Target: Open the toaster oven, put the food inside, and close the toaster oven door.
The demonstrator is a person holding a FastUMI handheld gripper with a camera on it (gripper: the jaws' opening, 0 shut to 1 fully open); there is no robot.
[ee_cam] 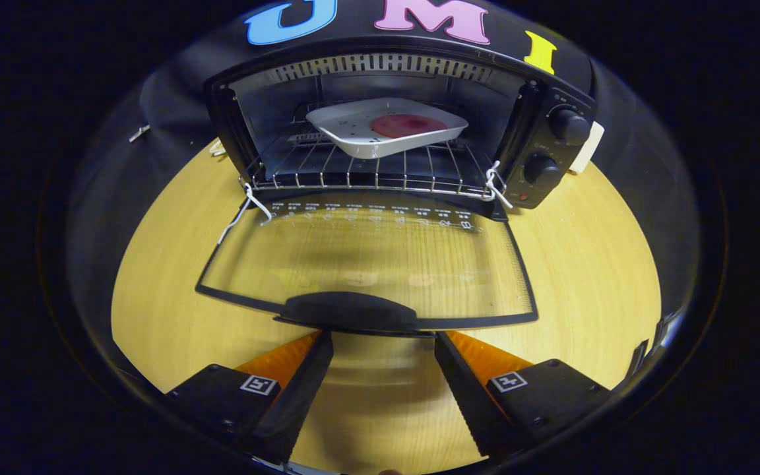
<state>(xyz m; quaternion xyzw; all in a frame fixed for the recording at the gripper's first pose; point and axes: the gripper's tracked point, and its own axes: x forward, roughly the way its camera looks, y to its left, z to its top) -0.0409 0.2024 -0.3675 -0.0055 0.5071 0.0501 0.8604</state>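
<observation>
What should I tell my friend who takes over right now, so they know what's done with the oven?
Gripper: open, holding nothing, its fingertips just short of the door handle.
Toaster oven: glass door folded fully down over the wooden table.
Food: a round reddish slice in the white tray, sitting on the wire rack inside the oven.
Done: door opened, food put in.
Left: lift the door by its handle and shut it.
</observation>
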